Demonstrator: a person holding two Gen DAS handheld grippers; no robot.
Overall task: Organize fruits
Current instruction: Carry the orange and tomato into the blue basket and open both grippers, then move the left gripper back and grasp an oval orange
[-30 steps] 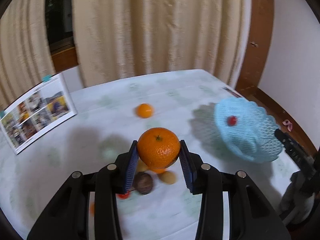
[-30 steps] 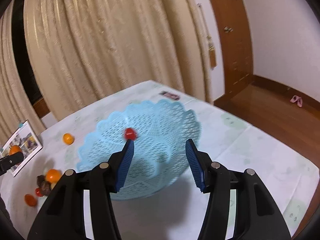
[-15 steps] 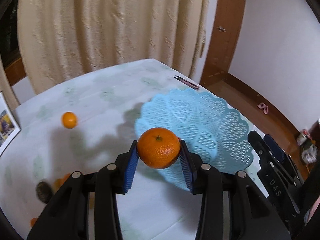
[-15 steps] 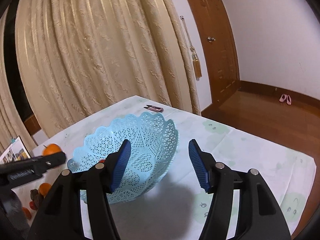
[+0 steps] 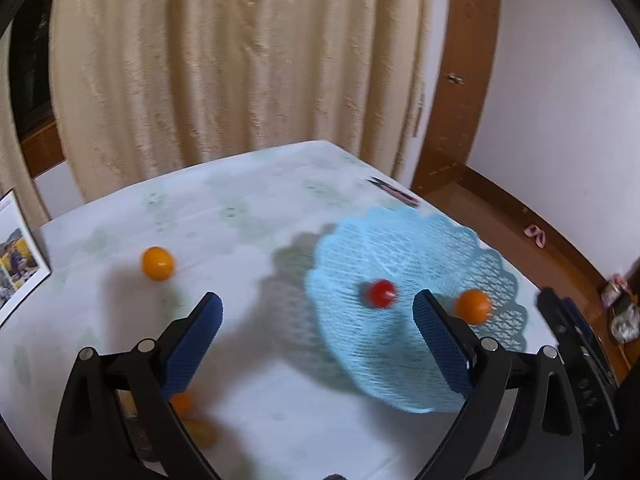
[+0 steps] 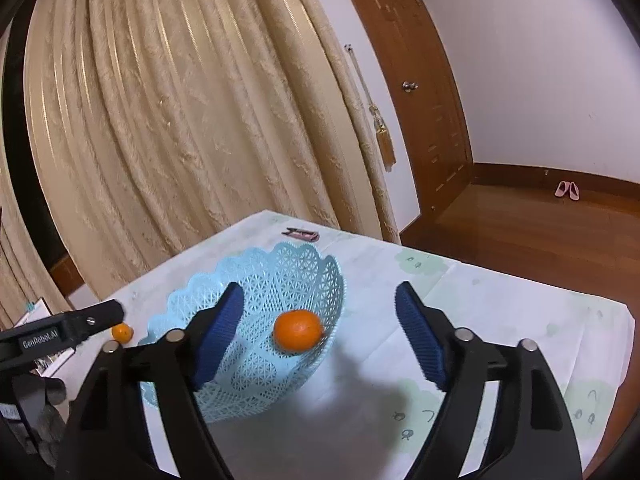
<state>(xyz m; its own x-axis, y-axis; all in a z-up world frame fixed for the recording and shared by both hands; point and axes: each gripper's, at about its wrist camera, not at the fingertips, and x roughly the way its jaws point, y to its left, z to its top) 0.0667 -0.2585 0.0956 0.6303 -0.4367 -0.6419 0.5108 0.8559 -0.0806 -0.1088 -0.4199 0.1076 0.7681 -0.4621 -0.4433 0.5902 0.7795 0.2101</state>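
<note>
- The table (image 5: pixel 248 216) is carrying the loose fruit: one small orange (image 5: pixel 157 263) lying well apart from the basket, others blurred near the left gripper (image 5: pixel 316 344).
- The blue basket (image 6: pixel 304 268) is holding a large orange (image 6: pixel 298 330) and a red fruit (image 5: pixel 381 293).
- Both the left gripper and the right gripper (image 6: pixel 320 340) are hanging wide, gripping nothing.
- Judging next: the left one should be centring over a loose fruit before closing.

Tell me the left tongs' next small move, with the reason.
Probably swing the left tongs back toward the small orange on the table. They are open and empty, the big orange already lies in the blue basket, and this fruit sits outside it.
</note>
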